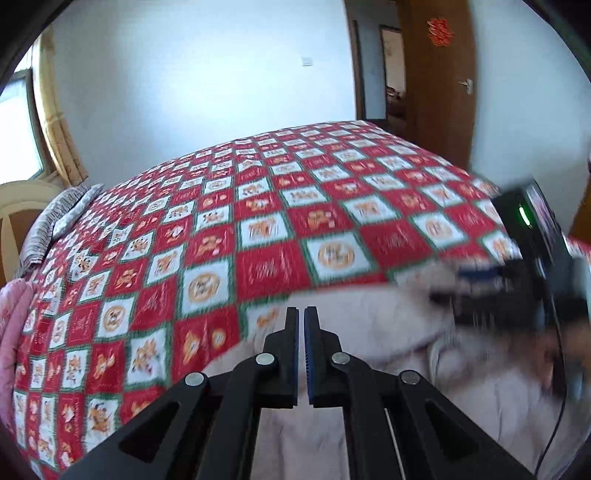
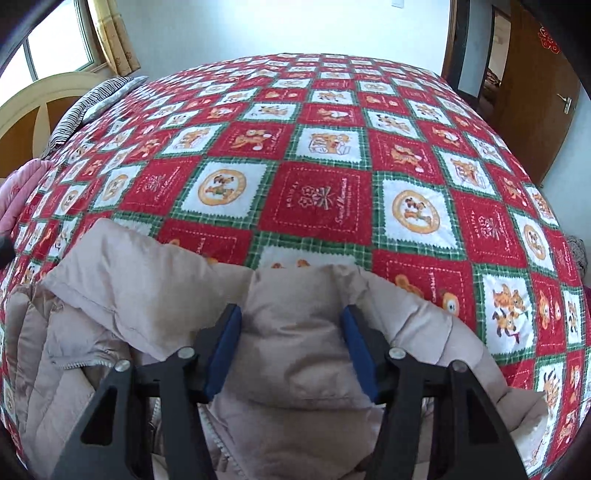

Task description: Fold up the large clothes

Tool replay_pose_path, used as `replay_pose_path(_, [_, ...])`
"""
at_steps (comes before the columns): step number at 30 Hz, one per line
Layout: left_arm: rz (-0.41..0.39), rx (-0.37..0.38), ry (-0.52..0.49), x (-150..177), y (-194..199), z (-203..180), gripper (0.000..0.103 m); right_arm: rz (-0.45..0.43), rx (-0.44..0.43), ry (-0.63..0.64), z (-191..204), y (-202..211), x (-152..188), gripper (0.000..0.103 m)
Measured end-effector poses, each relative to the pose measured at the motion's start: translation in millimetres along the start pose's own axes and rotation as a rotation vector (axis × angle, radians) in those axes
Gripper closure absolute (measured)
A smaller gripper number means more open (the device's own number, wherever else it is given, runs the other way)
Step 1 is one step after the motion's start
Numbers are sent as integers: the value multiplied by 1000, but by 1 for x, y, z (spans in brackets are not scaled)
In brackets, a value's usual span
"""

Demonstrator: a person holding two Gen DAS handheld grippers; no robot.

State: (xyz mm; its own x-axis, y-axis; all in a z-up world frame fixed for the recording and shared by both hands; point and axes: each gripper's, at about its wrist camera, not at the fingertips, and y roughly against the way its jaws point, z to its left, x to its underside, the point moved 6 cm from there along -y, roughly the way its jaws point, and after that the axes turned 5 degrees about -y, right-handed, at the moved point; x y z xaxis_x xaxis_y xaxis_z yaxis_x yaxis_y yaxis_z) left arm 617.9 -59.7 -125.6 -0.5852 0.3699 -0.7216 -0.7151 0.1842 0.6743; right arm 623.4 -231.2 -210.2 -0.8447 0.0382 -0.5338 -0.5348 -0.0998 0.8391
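Note:
A beige padded jacket [image 2: 295, 343] lies on the near edge of a bed with a red, white and green checked bedspread [image 2: 317, 166]. My right gripper [image 2: 291, 314] is open, its blue-padded fingers either side of a puffy fold of the jacket near the collar. In the left wrist view the jacket [image 1: 369, 369] is blurred and lies below my left gripper [image 1: 301, 314], whose jaws are shut with only a thin slit and nothing visible between them. The right gripper's body [image 1: 528, 258] shows blurred at the right of that view.
A striped pillow [image 2: 92, 107] and a pink quilt [image 2: 14, 199] lie at the bed's left end by a curved headboard [image 2: 33, 107]. A window with yellow curtains [image 2: 110, 33] is behind it. A brown door [image 2: 543, 88] stands open at the right.

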Motion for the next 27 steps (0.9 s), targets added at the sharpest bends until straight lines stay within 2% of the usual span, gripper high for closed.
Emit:
replay_pose_path(4, [81, -40, 49, -13, -55, -5, 100, 2, 8, 12, -1, -1, 8, 43])
replay_pose_path(7, [189, -14, 98, 5, -87, -11, 100, 3, 8, 17, -4, -2, 13, 43])
replay_pose_path(8, [201, -3, 114, 13, -91, -13, 100, 1, 3, 12, -5, -1, 13, 43])
replay_pose_path(11, [206, -4, 101, 28, -96, -17, 100, -6, -18, -7, -8, -1, 13, 43])
replay_pose_path(14, [204, 24, 145, 36, -98, -15, 100, -20, -25, -19, -9, -3, 14, 43])
replay_pose_path(17, [195, 27, 145, 42, -101, -18, 100, -34, -21, -22, -8, -4, 17, 42])
replay_pose_path(22, [178, -10, 115, 47, -105, -24, 100, -42, 3, -14, -6, -11, 21, 40])
replay_pose_path(27, [173, -3, 124, 49, -107, -22, 100, -30, 45, 20, -3, -17, 22, 39])
